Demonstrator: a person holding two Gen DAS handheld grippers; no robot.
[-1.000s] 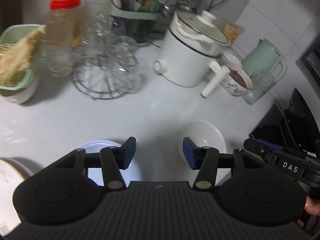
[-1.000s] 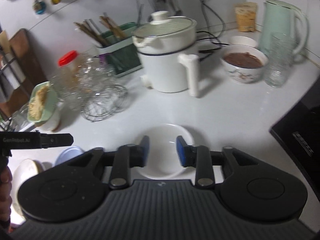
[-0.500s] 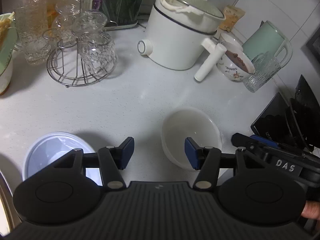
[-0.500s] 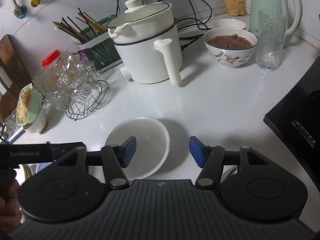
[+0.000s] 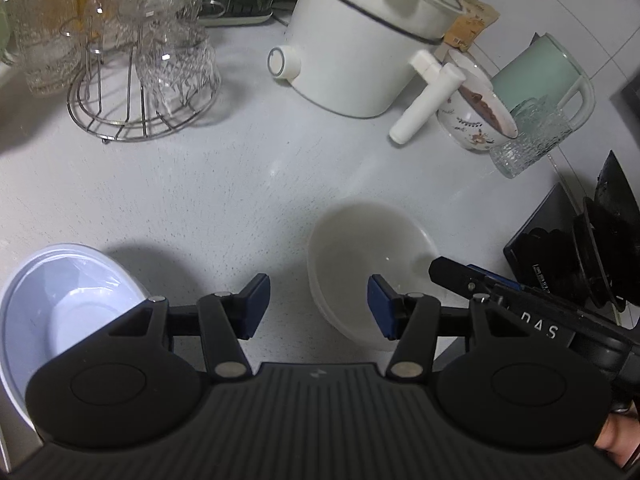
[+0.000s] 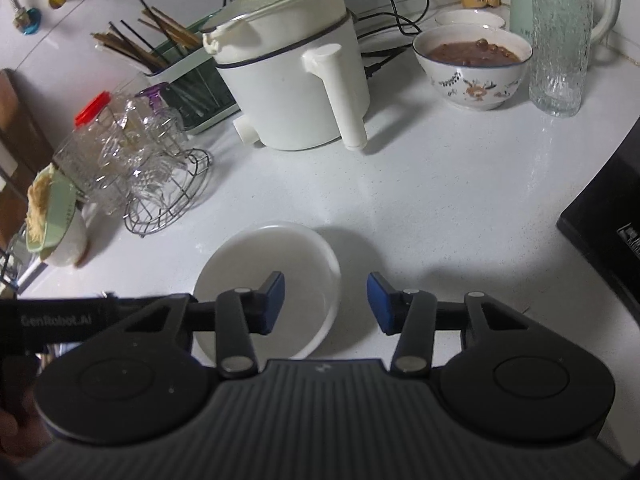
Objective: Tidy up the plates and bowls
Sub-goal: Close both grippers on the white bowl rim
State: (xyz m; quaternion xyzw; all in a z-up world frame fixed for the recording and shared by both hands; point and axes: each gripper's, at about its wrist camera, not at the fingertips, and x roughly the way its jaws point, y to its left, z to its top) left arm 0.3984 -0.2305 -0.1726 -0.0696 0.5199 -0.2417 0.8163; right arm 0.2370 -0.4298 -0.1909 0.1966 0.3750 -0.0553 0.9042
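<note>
A white bowl [image 5: 372,248] [image 6: 276,264] sits on the white counter between both grippers. My left gripper [image 5: 319,306] hangs low over the bowl's left rim. That rim stands between the closing jaws and neither pad touches it. My right gripper [image 6: 326,302] straddles the opposite rim: its left fingertip [image 6: 274,300] is over the bowl's inside and the other is outside. Its jaws are closing too, with no pad on the rim. A pale blue plastic bowl [image 5: 60,304] lies at the lower left of the left wrist view. The right gripper's body [image 5: 520,304] shows beside the white bowl.
A white electric pot [image 6: 292,80] with a long handle stands behind the bowl. A wire rack of glasses [image 5: 144,72] is at the back left. A flowered bowl of brown food [image 6: 472,68], a glass tumbler [image 6: 560,48] and a green kettle [image 5: 536,76] stand at the back right. A black stove [image 6: 612,216] borders the right.
Both grippers have sunk toward the white bowl, which now looks larger. The right gripper went from centred over the bowl to straddling its rim, and its jaws widened, then narrowed.
</note>
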